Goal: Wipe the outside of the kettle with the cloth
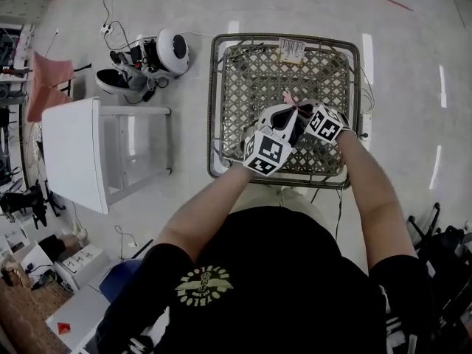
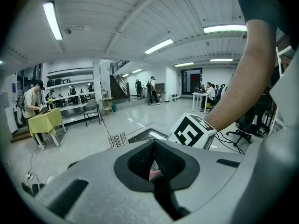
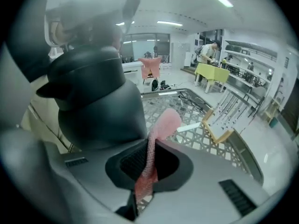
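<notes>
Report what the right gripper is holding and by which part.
The right gripper pinches the pink cloth, bunched into a strip, just behind its free end, which pokes out past the jaws.

Premises: large open-plan laboratory or workshop hall. Evidence: polished floor (image 1: 184,6), fluorescent strip lights (image 2: 52,20), wall shelving (image 2: 70,73), work tables (image 2: 44,120), office chairs (image 2: 247,125), loose cables (image 1: 110,6), a person (image 2: 32,101) at a station.

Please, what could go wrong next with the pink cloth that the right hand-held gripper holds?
The right hand-held gripper pinches the cloth as a thin strip; it may slip out, and little is free for wiping.
Pink also shows in the jaws of the left hand-held gripper, so pulling apart could tug it loose.
A dropped cloth might snag in the lattice table.
</notes>
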`<action>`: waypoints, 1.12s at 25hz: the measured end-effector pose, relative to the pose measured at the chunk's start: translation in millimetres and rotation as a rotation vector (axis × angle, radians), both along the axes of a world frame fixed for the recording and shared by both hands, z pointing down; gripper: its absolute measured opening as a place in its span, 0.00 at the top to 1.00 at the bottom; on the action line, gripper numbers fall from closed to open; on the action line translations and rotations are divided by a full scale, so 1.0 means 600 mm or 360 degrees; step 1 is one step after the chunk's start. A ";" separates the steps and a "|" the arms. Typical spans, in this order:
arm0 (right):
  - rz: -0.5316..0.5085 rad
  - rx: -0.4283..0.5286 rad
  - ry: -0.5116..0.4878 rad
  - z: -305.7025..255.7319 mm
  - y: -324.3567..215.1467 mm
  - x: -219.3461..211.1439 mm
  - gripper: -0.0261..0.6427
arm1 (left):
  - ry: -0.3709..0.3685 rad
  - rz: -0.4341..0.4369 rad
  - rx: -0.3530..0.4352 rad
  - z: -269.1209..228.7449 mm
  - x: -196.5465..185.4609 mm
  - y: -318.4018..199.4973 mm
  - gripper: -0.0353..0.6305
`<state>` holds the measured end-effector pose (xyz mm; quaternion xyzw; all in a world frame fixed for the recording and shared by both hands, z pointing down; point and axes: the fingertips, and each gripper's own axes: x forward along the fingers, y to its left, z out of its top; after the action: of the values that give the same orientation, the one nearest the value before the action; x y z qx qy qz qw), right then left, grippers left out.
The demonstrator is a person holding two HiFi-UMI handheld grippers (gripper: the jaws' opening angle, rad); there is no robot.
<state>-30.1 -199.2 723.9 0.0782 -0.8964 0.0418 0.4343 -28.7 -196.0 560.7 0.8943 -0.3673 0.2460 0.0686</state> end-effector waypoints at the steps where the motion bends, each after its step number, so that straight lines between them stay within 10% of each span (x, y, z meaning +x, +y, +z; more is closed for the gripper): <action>1: -0.0034 0.0005 0.0039 0.012 -0.001 0.003 0.93 | 0.0006 0.0000 -0.0003 0.000 -0.001 0.000 0.94; 8: -0.0172 -0.0110 0.0194 0.076 0.070 0.038 0.93 | 0.0013 0.0008 -0.0005 -0.002 -0.002 0.001 0.94; 28: 0.0074 -0.0344 -0.0240 0.043 0.275 -0.060 0.93 | -0.0027 -0.0027 -0.0048 0.006 -0.005 -0.004 0.94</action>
<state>-66.3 -34.0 749.4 0.0482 -0.9148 0.1539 0.3704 -31.5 -198.6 564.6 0.8879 -0.3718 0.2586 0.0809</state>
